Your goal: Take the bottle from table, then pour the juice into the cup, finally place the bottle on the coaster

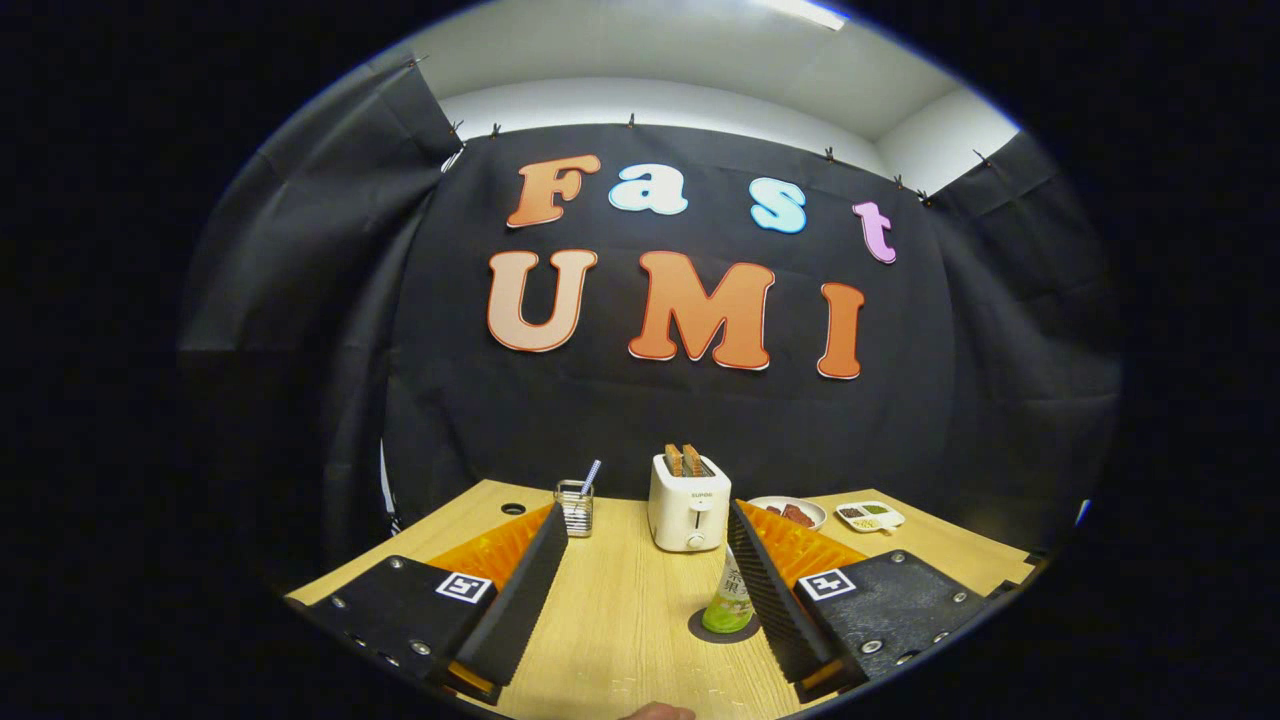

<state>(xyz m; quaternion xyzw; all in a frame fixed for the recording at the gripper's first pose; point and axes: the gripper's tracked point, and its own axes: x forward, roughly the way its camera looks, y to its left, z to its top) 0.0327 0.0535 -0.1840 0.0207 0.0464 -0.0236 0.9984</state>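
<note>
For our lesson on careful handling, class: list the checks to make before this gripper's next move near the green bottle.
1. Gripper open, holding nothing: ok.
2. Green plastic bottle upright on the dark round coaster: ok.
3. Bottle clear of the right finger: cannot tell; the finger overlaps it.
4. Clear glass cup with a straw upright, beyond the left fingertip: ok.
5. Juice in the cup: cannot tell.

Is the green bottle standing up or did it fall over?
Standing up. The bottle sits upright on the dark coaster, right beside one finger of the open gripper, which isn't squeezing it.
</note>
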